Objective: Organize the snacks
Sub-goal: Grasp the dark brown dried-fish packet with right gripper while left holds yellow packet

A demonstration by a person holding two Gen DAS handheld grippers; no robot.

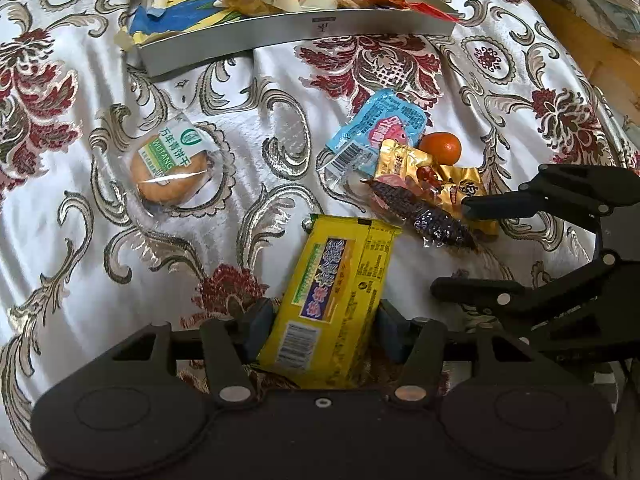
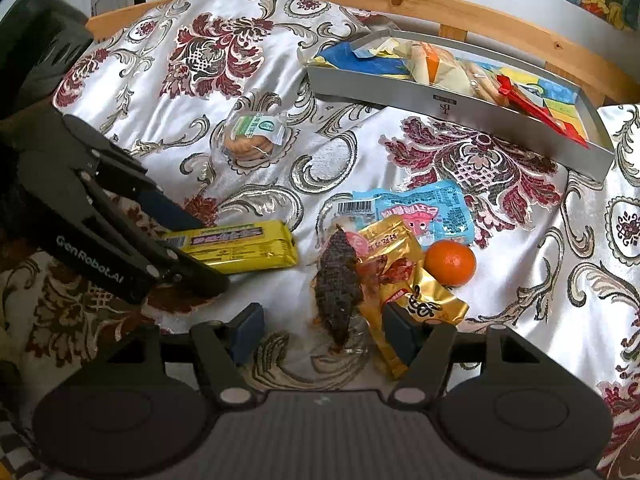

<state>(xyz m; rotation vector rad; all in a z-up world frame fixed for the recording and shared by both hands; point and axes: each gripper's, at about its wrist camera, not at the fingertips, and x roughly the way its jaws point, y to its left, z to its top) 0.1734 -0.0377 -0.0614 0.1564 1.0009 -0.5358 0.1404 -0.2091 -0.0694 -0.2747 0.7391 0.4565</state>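
A yellow biscuit packet (image 1: 332, 296) (image 2: 240, 246) lies on the floral cloth, with my left gripper (image 1: 326, 330) (image 2: 212, 254) shut on its near end, one pad pressing each side. My right gripper (image 2: 324, 332) (image 1: 456, 248) is open and low over a pile of snacks. A dark purple vacuum-packed corn cob (image 2: 336, 280) (image 1: 424, 212) lies between its fingers, and its right finger rests on a gold packet (image 2: 432, 308). A second gold packet (image 2: 392, 240), a blue packet (image 2: 424, 212) (image 1: 376, 128) and a tangerine (image 2: 450, 262) (image 1: 440, 148) lie just beyond.
A silver tray (image 1: 280, 32) (image 2: 440, 104) holding several snacks sits at the far side. A round biscuit in a clear wrapper with a green label (image 1: 168, 168) (image 2: 250, 140) lies alone to the left. A wooden rail (image 2: 440, 4) borders the cloth.
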